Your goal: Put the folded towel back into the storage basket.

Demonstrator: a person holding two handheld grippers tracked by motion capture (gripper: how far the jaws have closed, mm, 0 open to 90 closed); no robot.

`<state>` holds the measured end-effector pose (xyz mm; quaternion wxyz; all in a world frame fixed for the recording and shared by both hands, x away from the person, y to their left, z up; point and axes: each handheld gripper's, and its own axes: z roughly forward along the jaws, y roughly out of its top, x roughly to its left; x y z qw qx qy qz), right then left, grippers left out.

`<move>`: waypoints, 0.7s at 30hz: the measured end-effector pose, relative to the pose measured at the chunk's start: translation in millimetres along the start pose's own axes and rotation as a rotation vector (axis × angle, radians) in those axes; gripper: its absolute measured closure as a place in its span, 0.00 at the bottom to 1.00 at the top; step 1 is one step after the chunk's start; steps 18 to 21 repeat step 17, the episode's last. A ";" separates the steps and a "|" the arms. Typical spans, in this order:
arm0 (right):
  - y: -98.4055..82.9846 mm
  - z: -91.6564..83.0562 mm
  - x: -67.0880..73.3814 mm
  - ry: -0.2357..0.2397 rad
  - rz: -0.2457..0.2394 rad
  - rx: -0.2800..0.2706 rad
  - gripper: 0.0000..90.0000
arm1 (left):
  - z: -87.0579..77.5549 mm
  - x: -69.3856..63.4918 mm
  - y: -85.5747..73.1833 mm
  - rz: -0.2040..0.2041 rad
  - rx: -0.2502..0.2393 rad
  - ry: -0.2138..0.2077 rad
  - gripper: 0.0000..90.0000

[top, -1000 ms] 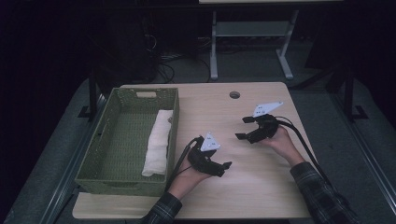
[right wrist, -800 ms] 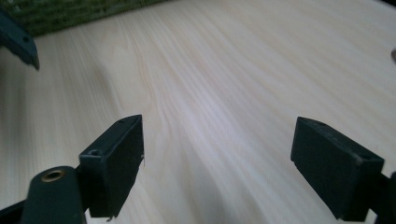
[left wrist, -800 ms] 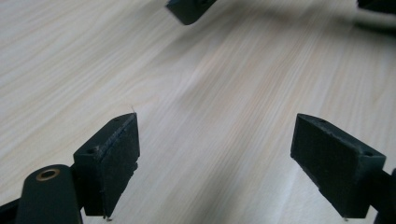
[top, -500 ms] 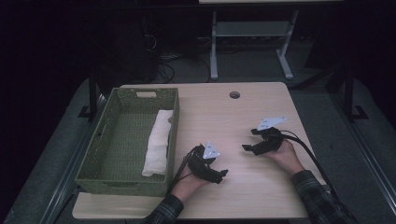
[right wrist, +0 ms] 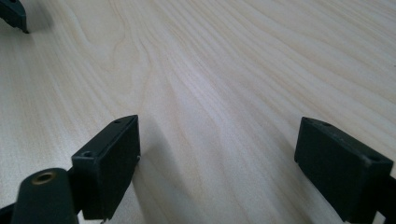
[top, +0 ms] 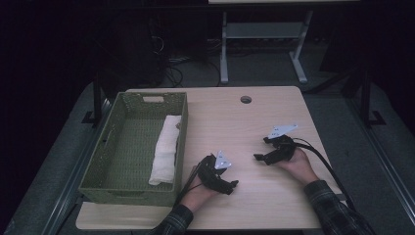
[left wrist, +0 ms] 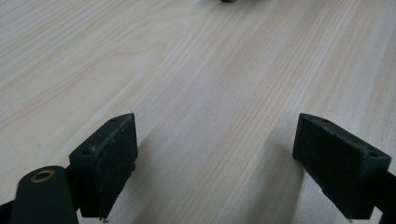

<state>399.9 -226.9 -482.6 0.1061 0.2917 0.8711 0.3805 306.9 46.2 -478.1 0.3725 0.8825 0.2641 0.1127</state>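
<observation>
My left gripper (top: 226, 177) rests low on the wooden table (top: 254, 117), just right of the green woven basket (top: 105, 152). Its jaws are wide apart with bare wood between them, as the left gripper view (left wrist: 215, 158) shows. My right gripper (top: 261, 148) lies on the table further right, pointing left, and it is open too with nothing between its jaws (right wrist: 217, 161). A rolled white towel (top: 166, 149) lies inside the basket along its right wall. A tip of the other gripper (right wrist: 14, 14) peeks in at the top left of the right gripper view.
A round cable hole (top: 245, 99) sits near the table's far edge. Cables trail from both grippers toward the front edge. Behind the table a white desk frame (top: 264, 34) stands on the dark floor.
Both hands have sunk to the tabletop and drawn back toward the front edge. The jaws of both grippers stay apart, and the basket and towel have not moved.
</observation>
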 end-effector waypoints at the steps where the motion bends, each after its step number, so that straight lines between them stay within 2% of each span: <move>1: 0.1 0.0 0.0 0.000 0.001 0.001 0.15 | 0.2 0.2 -0.3 0.000 -0.002 -0.003 0.15; 21: 0.1 0.2 0.0 -0.001 0.001 0.001 0.15 | 0.5 0.7 -0.1 0.004 -0.001 -0.010 0.15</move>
